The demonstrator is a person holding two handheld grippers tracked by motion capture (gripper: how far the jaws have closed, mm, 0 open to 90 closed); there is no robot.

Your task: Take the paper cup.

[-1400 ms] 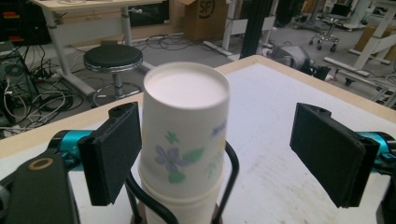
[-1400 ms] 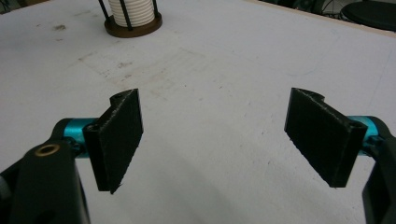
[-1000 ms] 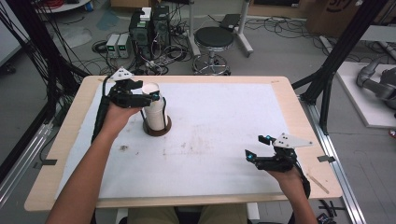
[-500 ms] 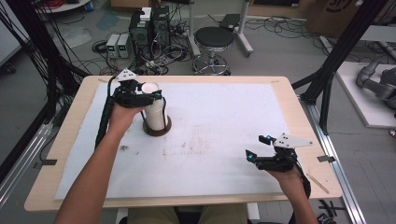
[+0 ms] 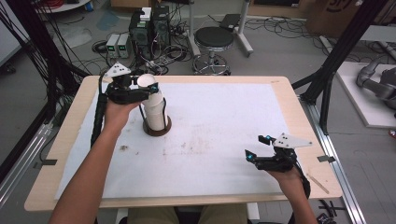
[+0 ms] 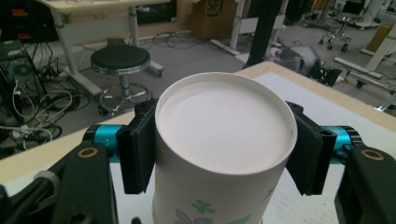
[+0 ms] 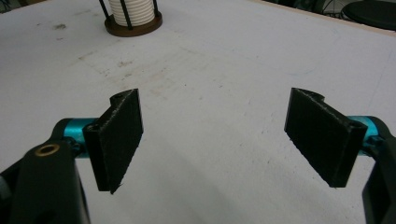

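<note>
The left gripper (image 5: 148, 88) is clamping a paper cup (image 6: 224, 140) between its pads, one jaw pressing each side just under the rim. The cup is sitting upside down as the top of a stack of cups (image 5: 155, 109), which is standing upright in a round brown holder (image 5: 157, 128). The right gripper (image 5: 260, 148) is hovering well apart from the holder, toward the table's (image 5: 280, 86) near right corner, its jaws spread wide over bare white surface.
</note>
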